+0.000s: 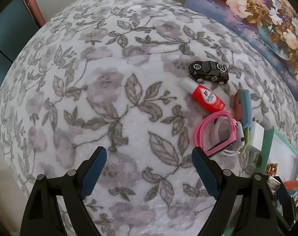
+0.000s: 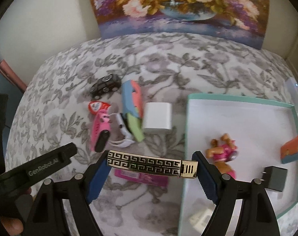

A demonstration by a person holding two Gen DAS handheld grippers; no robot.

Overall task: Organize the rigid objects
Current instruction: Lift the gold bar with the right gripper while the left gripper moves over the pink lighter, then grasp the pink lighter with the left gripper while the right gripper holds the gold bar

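1. Right gripper [image 2: 151, 166] is clamped endwise on a gold-and-black bar [image 2: 151, 166] with a Greek-key pattern, one blue pad on each short end. It hangs over the blanket [image 2: 188, 63], just left of the box's rim. It's rigid, looks like polished metal, probably dense for its size. Smooth ends on ribbed pads with a long span: it could pivot or slip if jolted, so a mid-body grip across the width would be safer.
2. Left gripper [image 1: 149, 169] is released, with nothing between the fingers, hovering over bare blanket to the left of the pile.
3. Below the bar, a flat pink packet [image 2: 143, 178] lies on the fabric. It's blurred and I can't read it.
4. Teal-rimmed box [image 2: 186, 129], white floor, stiff low walls, looks like the drop target. Inside: a pink figurine [image 2: 224, 151], a black plug adapter [image 2: 275, 179], an orange-blue block [image 2: 293, 150].
5. Pink watch [image 1: 217, 133]: soft rubbery strap loop, hard glossy face. Take it by the case, since the strap will flex.
6. White charger cube [image 2: 157, 118]: hard, slick, square faces, easy parallel grip.
7. Blue-orange-green foam-like piece [image 2: 132, 108]: light, leaning on the cube.
8. Red tube [image 1: 206, 97] with a white cap: plastic, rounded, may roll.
9. Black toy car [image 1: 208, 70]: hard shell, wheels; grip the sides.
10. Plush floral blanket: soft and uneven, things settle tilted. The flower painting [image 2: 178, 5] stands behind.
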